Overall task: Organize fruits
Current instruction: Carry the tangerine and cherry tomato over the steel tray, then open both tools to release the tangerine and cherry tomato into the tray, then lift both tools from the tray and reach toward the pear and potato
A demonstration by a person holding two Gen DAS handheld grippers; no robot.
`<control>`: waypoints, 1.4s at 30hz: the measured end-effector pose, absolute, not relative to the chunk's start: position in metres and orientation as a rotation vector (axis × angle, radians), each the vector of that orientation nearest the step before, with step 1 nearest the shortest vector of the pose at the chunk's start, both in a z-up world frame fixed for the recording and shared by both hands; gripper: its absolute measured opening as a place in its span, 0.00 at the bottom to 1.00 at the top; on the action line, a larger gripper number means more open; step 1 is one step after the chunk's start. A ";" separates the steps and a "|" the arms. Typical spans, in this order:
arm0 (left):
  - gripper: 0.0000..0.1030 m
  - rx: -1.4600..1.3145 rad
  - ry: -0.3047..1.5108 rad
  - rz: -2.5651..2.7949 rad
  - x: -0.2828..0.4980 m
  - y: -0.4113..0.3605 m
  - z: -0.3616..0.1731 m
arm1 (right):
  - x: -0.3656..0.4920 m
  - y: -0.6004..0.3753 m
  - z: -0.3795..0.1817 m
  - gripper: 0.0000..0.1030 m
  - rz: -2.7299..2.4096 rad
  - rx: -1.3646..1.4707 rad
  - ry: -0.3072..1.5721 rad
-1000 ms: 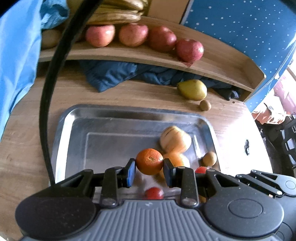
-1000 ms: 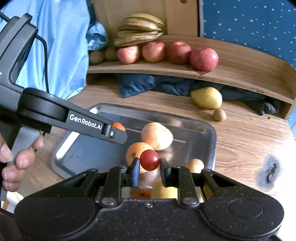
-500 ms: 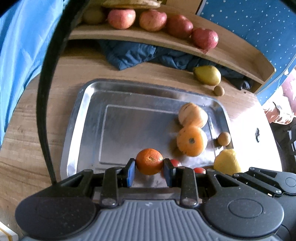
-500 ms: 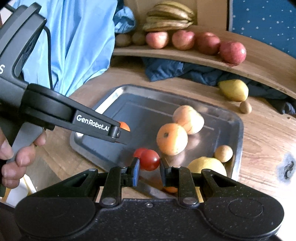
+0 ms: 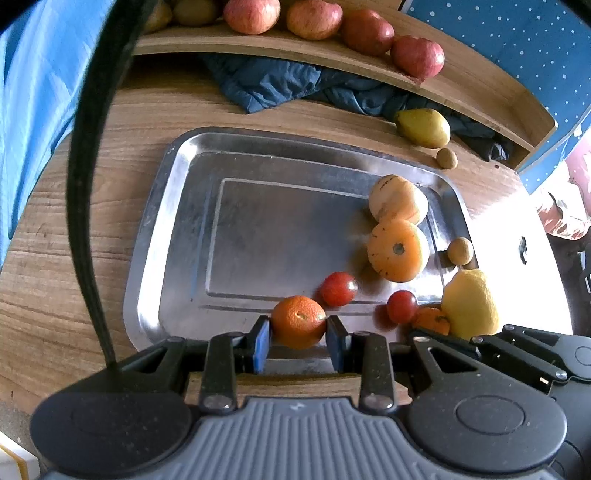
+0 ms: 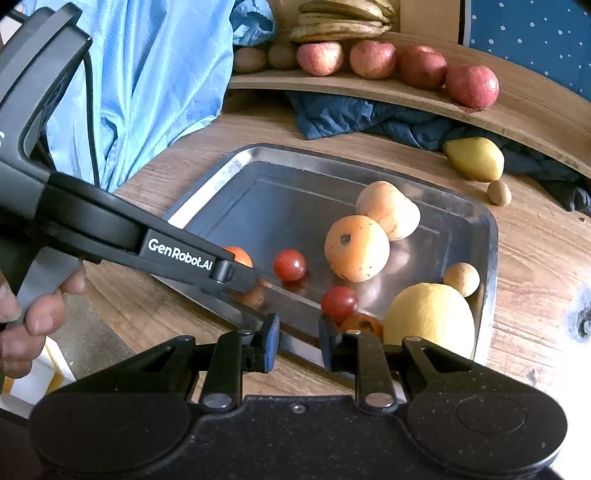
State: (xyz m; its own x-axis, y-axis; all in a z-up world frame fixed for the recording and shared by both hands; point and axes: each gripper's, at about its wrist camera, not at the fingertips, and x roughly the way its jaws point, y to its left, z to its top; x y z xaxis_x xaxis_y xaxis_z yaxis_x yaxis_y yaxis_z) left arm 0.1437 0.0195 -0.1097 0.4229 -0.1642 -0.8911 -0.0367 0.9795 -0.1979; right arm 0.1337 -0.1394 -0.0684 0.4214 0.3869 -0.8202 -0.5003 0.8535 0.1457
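My left gripper (image 5: 298, 328) is shut on a small mandarin (image 5: 298, 318) just above the near rim of the steel tray (image 5: 147, 295). The right wrist view shows that gripper (image 6: 236, 275) from the side, with the mandarin (image 6: 240, 255) peeking out. My right gripper (image 6: 298, 332) hovers over the tray's (image 6: 491, 258) near rim, jaws narrow with nothing between them. A cherry tomato (image 6: 339, 302) lies just past its right fingertip, and another tomato (image 6: 290, 264) lies farther in. An orange persimmon (image 6: 356, 247), a peach-coloured fruit (image 6: 388, 210), a lemon (image 6: 428, 317) and a second mandarin (image 6: 364, 325) crowd the tray's right side.
A curved wooden shelf holds several red apples (image 6: 373, 59) and bananas (image 6: 340, 22). A pear (image 6: 474, 158) and a small brown fruit (image 6: 498, 192) lie on the table beside dark blue cloth (image 6: 351, 114). Light blue fabric (image 6: 147, 74) hangs at left. A hand (image 6: 29, 314) grips the left tool.
Both grippers drew back toward the tray's near edge and sank a little. The cherry tomato left the right jaws and now lies on the tray. The left still holds the mandarin.
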 end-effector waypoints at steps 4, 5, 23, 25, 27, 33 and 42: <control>0.35 -0.201 1.131 -0.084 0.141 0.019 -0.110 | 0.130 -0.139 -0.067 0.27 0.552 -0.132 0.985; 0.35 -0.200 1.130 -0.084 0.140 0.018 -0.110 | 0.130 -0.140 -0.067 0.27 0.550 -0.132 0.982; 0.78 -0.167 1.071 -0.103 0.127 0.031 -0.082 | 0.114 -0.150 -0.038 0.49 0.464 -0.094 0.903; 0.84 -0.160 1.067 -0.104 0.126 0.036 -0.079 | 0.113 -0.150 -0.035 0.55 0.448 -0.083 0.898; 0.90 -0.150 1.069 -0.117 0.125 0.044 -0.078 | 0.109 -0.148 -0.032 0.61 0.431 -0.072 0.897; 1.00 -0.118 1.091 -0.123 0.116 0.065 -0.076 | 0.097 -0.137 -0.030 0.86 0.356 -0.032 0.916; 1.00 -0.069 1.117 -0.130 0.108 0.095 -0.080 | 0.082 -0.118 -0.028 0.99 0.227 -0.023 0.920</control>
